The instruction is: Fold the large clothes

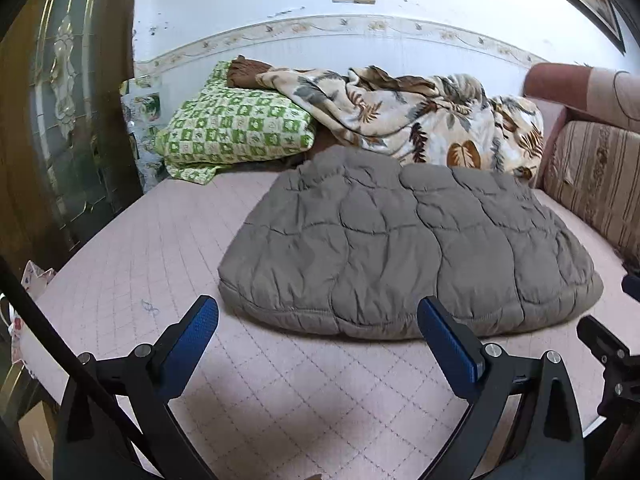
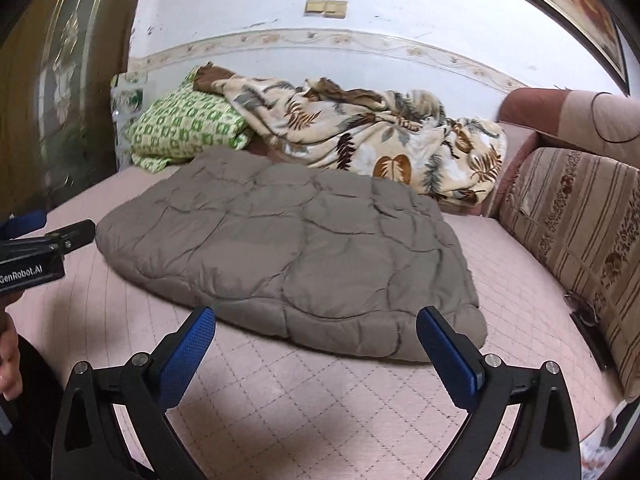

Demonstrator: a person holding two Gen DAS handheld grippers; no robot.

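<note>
Here we hold the left gripper (image 1: pixel 318 330) and the right gripper (image 2: pixel 316 330) with jaws spread wide and nothing between the blue pads (image 1: pixel 202 322), both poised above the pink quilted bed (image 1: pixel 132 248) just short of the garment. The grey quilted coat (image 1: pixel 400 248) lies folded into a puffy slab in the middle of the bed, apart from both grippers, with a green checked pillow (image 1: pixel 236 128) and a crumpled leaf-print blanket (image 1: pixel 420 116) behind it by the wall and a striped sofa cushion (image 2: pixel 576 232) to its right
</note>
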